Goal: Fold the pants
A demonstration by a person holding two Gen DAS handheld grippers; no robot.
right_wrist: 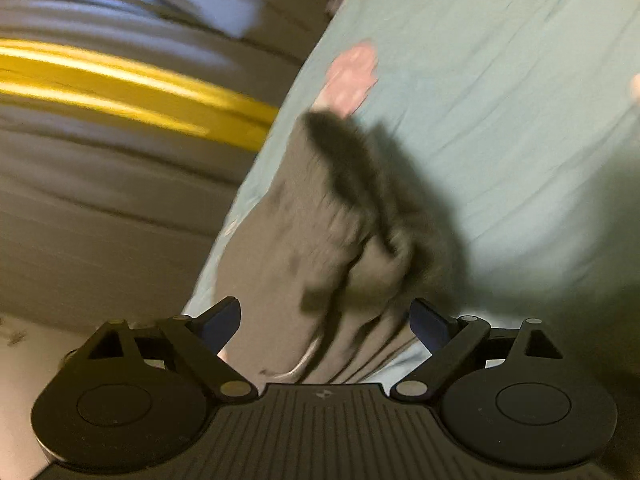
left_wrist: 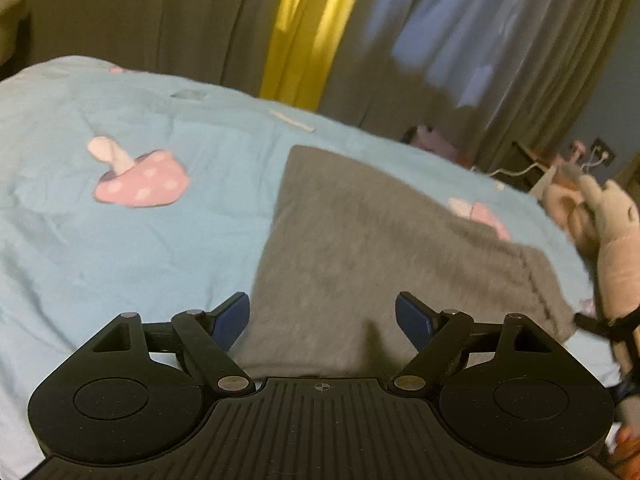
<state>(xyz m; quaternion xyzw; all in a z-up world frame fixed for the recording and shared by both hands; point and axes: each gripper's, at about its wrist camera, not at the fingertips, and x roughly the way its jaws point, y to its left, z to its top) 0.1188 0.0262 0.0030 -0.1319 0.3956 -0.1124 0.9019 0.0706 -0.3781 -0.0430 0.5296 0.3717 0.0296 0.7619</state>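
Note:
The grey pants (left_wrist: pixel 360 248) lie folded flat on the light blue bedsheet (left_wrist: pixel 120 248). My left gripper (left_wrist: pixel 322 318) is open and empty, just above their near edge, with its blue pads (left_wrist: pixel 230 320) wide apart. In the right wrist view the pants (right_wrist: pixel 320 232) look rumpled and blurred, with a raised fold in the middle and a white drawstring near the bottom. My right gripper (right_wrist: pixel 326 320) is open over their near end and holds nothing.
The bedsheet (right_wrist: pixel 500 100) has pink mushroom prints (left_wrist: pixel 140 180). Pink plush toys (left_wrist: pixel 612 232) sit at the bed's right edge. Grey and yellow curtains (left_wrist: pixel 304 28) hang behind the bed. A bedside stand with cables (left_wrist: pixel 532 168) is at the far right.

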